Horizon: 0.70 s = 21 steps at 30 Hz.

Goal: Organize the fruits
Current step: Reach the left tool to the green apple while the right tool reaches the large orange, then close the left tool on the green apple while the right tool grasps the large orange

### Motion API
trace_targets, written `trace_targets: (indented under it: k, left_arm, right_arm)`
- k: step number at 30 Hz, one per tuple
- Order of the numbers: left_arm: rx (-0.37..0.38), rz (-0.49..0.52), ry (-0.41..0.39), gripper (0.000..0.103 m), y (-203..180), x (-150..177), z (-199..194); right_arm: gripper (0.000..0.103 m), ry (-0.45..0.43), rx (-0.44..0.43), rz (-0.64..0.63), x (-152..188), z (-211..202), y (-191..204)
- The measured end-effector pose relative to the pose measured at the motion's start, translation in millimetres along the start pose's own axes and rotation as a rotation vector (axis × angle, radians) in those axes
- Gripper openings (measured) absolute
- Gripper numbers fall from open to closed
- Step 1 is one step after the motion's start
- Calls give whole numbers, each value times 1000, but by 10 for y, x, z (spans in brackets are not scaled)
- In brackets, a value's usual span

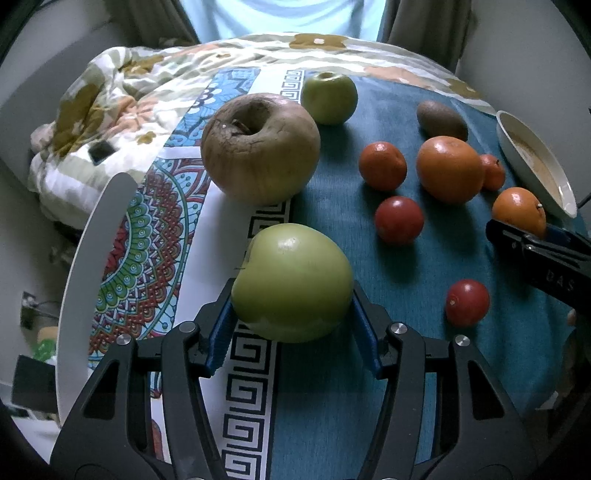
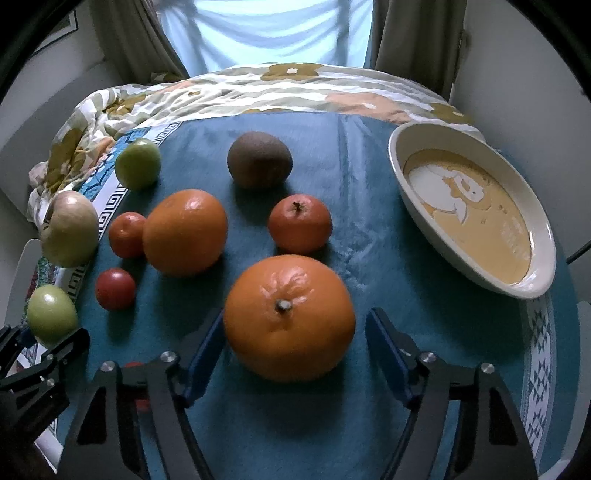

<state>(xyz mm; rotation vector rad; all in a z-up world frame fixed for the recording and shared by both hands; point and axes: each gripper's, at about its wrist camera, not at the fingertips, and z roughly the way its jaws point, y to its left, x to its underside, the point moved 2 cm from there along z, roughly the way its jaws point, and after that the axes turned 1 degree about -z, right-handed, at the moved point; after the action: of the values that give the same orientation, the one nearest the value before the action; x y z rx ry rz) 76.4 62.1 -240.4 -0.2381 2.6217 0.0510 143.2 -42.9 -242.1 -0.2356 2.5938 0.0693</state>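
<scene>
Gripping green apple (image 1: 291,282) in left tongs (image 1: 291,328); right tongs (image 2: 295,343) spread around orange (image 2: 289,317) on bed cover, pads not yet touching.
Risks: my apple pinch sits low, so it may roll out; the orange could skid toward the dish (image 2: 532,291).

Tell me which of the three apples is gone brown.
The big middle apple, wrinkled and brown. The far apple and the one in the left gripper are green.

Dim, bluish backlight from the curtained window (image 2: 266,33) — soft shadows, fisheye-warped edges.
</scene>
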Motion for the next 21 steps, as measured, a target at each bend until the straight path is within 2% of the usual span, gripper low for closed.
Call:
trace_targets:
  k: [2, 12, 21]
  left_arm:
    - [0, 0, -3, 61, -1, 10, -8]
    - [-4, -17, -31, 61, -44, 45, -196]
    - [0, 7, -120, 61, -272, -95, -717]
  right_arm:
    - [58, -12, -22, -11, -12, -19, 24]
    - [57, -39, -71, -24, -14, -175, 26]
    - [57, -96, -100, -20, -72, -665, -201]
